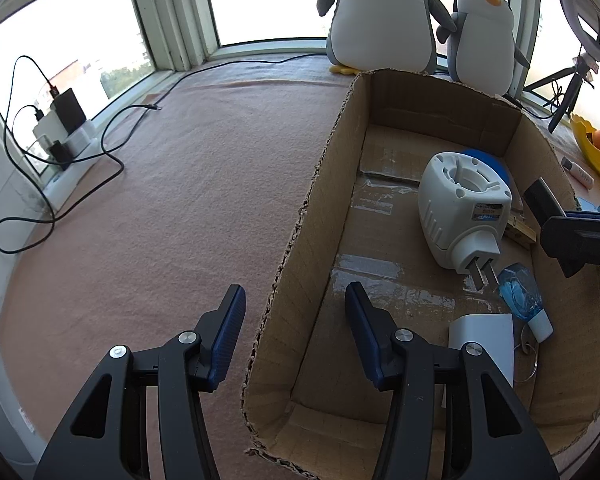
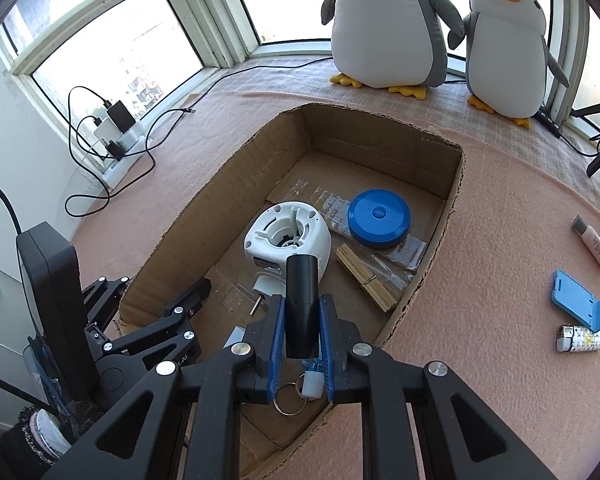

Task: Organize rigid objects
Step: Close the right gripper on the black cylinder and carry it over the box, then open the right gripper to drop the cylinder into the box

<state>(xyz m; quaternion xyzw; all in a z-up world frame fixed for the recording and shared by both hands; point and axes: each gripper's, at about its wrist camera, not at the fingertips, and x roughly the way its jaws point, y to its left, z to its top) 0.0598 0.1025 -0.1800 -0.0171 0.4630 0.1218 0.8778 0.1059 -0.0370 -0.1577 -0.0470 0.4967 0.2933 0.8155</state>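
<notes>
An open cardboard box [image 2: 452, 204] stands on the pink cloth. My right gripper [image 2: 302, 300] is shut on a black cylinder [image 2: 302, 304] and hangs over the box's near end. In the box lie a white plug-in device [image 2: 288, 236], a blue round lid [image 2: 380, 218], a wooden clothespin [image 2: 366, 282] and a small blue bottle on a keyring [image 1: 520, 300]. A white block [image 1: 484, 340] lies there too. My left gripper [image 1: 294, 292] straddles the box's left wall [image 1: 300, 240], one finger outside and one inside, with its pads apart from the wall.
On the cloth right of the box lie a white tube [image 2: 594, 244], a blue phone stand [image 2: 578, 300] and a lighter [image 2: 580, 338]. Two plush penguins [image 2: 388, 20] stand by the window. A power strip with chargers and cables [image 2: 120, 136] sits at the left.
</notes>
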